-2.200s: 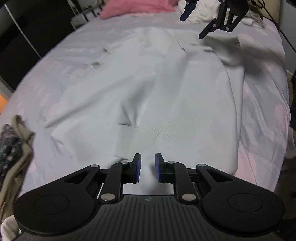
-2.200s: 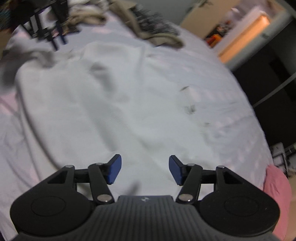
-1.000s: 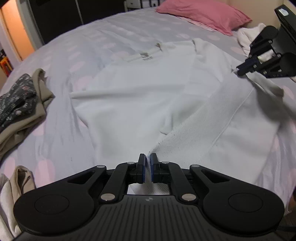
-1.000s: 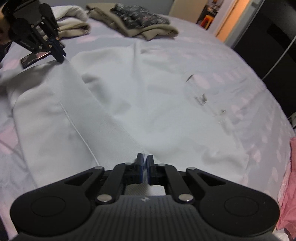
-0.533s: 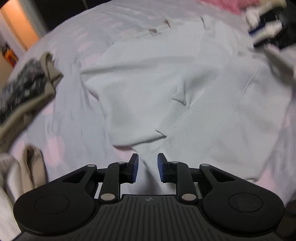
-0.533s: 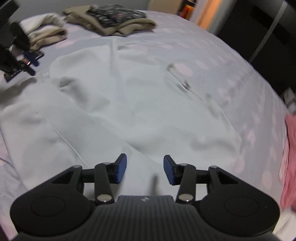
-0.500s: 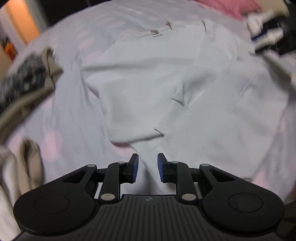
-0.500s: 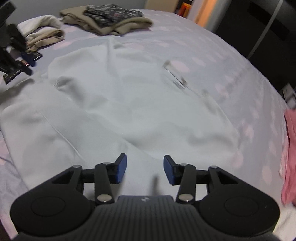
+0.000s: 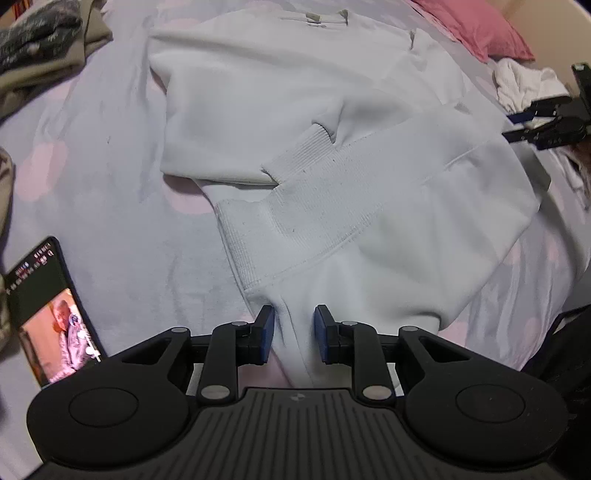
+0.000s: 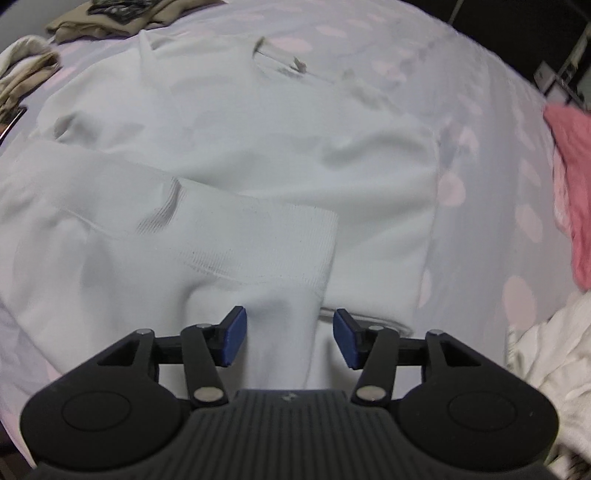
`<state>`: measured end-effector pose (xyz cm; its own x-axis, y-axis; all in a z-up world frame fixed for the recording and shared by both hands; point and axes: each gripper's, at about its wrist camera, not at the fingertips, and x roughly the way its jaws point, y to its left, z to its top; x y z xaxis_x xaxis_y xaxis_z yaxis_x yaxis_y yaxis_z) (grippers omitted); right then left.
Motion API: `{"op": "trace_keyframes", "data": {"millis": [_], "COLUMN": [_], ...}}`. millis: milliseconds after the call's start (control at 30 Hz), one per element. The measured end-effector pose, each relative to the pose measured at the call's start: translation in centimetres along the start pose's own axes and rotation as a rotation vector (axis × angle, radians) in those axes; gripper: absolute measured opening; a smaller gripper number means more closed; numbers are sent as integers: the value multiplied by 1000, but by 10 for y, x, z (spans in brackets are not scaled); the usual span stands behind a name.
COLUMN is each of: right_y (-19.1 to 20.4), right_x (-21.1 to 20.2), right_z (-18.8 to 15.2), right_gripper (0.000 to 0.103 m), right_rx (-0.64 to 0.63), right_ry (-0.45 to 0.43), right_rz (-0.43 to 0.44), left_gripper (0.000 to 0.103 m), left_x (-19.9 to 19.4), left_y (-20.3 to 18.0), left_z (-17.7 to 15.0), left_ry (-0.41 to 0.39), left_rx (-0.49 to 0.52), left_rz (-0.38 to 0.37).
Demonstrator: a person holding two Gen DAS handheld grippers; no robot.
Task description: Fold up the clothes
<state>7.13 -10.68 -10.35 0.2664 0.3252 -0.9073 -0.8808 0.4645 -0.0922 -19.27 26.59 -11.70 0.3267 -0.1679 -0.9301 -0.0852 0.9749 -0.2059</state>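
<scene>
The white sweatshirt (image 9: 306,92) is soft, matt knit cloth with ribbed cuff and hem. The bedsheet (image 9: 110,206) looks smooth, thin cotton. Both grippers are matt black plastic; the phone (image 9: 48,314) screen is glossy.

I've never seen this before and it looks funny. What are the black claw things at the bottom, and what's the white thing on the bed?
Those claws are grippers, tools a person holds, one in each hand. A camera sits on each, so one picture looks out from the left gripper and the other from the right gripper. Both are open, holding nothing, with cloth lying between their blue tips. The white thing is a sweatshirt, partly folded on the spotted bed. Nearby lie a phone, a pink pillow and other clothes.
</scene>
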Motion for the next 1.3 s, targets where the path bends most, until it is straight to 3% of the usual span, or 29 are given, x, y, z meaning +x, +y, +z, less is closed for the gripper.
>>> {"op": "trace_keyframes", "data": {"millis": [267, 467, 567, 633, 800, 1167, 1233, 1300], "right_y": [-3, -5, -5, -9, -27, -61, -67, -70], "right_x": [6, 7, 4, -3, -30, -121, -139, -149], "right_z": [0, 0, 2, 4, 0, 2, -5, -14], "right_gripper": [59, 58, 15, 7, 5, 3, 3, 3], "right_rx": [70, 95, 82, 103, 173, 304, 332, 348], "right_ry": [-9, -8, 13, 7, -60, -344, -389, -396], "right_rz": [52, 63, 58, 58, 78, 105, 109, 110], "left_gripper": [21, 24, 21, 3, 2, 2, 2, 2], "left_x": [-2, 7, 5, 1, -29, -112, -120, -115], "left_y": [12, 10, 13, 17, 35, 22, 19, 17], "left_z": [0, 1, 0, -1, 8, 54, 59, 61], "left_ry": [-20, -1, -17, -36, -146, -420, -448, -422], "left_rx": [-59, -49, -77, -104, -190, -143, -123, -111], "left_rz": [7, 28, 7, -14, -59, -62, -60, -80]}}
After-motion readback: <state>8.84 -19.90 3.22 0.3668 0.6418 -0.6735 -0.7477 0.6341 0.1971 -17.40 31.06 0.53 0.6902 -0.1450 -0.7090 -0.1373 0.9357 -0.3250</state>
